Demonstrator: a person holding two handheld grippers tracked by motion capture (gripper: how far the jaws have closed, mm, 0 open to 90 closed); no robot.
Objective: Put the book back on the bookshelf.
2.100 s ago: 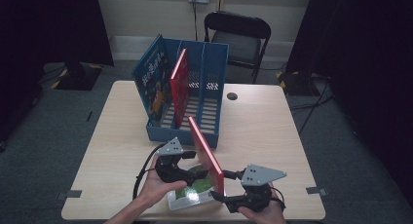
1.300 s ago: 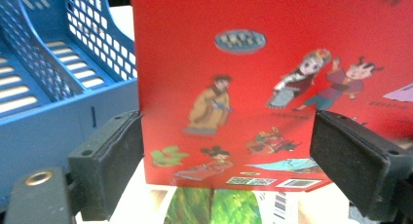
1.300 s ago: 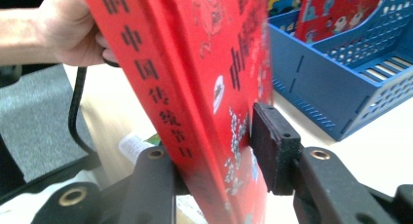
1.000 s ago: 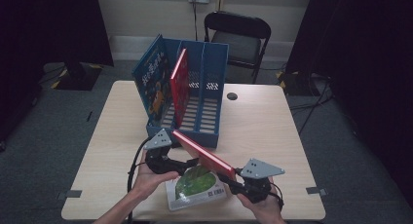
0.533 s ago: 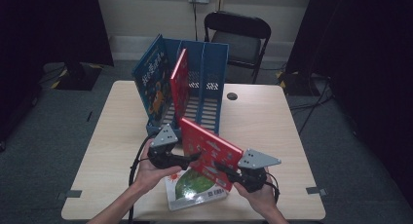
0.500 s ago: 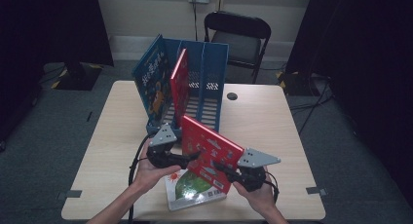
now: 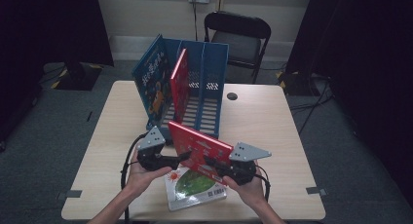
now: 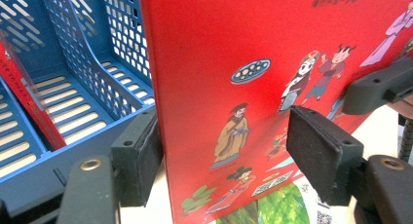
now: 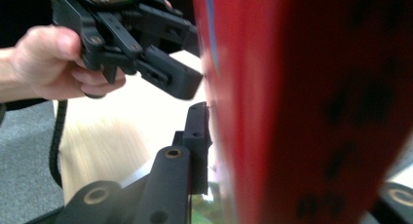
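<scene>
From the high view the thin red picture book with printed cartoon figures point(image 7: 200, 152) hangs tilted above the near half of the pale wooden table point(image 7: 272, 131), at about 6 o'clock from the blue plastic slotted file rack point(image 7: 207, 90). The right gripper point(image 7: 218, 166) clamps its lower right part. The left gripper point(image 7: 179, 158) sits at the book's 9 o'clock edge.

The left gripper view adds the cover detail: robed figures, a blue oval badge and a small code square near the bottom. It shows this gripper's jaws standing apart on either side of the book's edge. One pad is just beside the cover and the other well off it, and they have just been closing. Under the book lies a green and white picture book point(image 7: 195, 187), flat on the table.

In the right gripper view the red cover is a blurred mass. One jaw presses its face, and the far jaw is hidden behind it.

In the rack stand a blue picture book point(image 7: 155, 83), leaning at its 9 o'clock side, and a second red book point(image 7: 179, 83). A black folding chair point(image 7: 238, 36) stands beyond at 12 o'clock.
</scene>
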